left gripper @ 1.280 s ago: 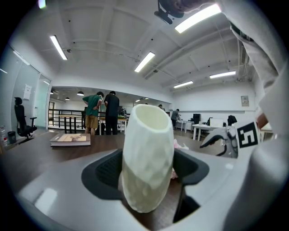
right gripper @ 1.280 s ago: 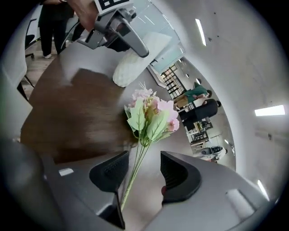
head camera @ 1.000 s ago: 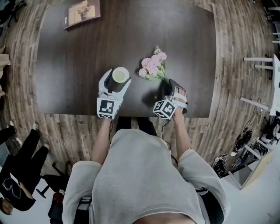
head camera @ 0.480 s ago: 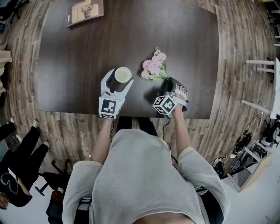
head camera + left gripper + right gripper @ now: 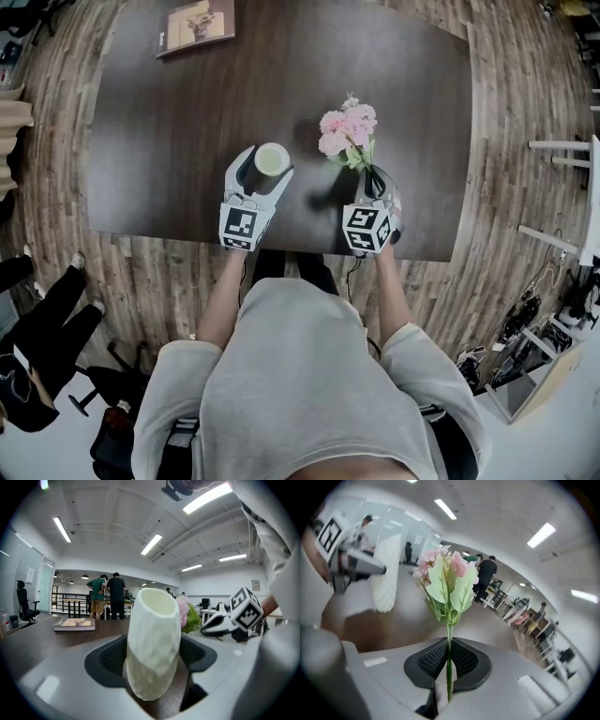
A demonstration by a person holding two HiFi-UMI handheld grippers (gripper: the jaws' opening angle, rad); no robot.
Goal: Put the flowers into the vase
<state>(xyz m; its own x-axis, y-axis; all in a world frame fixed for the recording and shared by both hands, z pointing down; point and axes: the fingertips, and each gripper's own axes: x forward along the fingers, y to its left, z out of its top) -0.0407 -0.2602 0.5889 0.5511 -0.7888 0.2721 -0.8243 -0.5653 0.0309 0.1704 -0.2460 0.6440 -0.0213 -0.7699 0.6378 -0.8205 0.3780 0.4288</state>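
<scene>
Matt dimpled vase, seemingly wood-grain table

Clear strip of bare table between vase and flowers. Vase mouth open from above. Left gripper clamped on vase, jaws blocking both flanks. Book far at back corner, well out of way. Wide free tabletop beyond.

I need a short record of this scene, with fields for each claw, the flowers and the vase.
left claw: gripping the white vase, which stands on the table
right claw: jaws have just been closing, now on the green stem
flowers: pink, held upright, not yet in the vase
book: far table edge
</scene>
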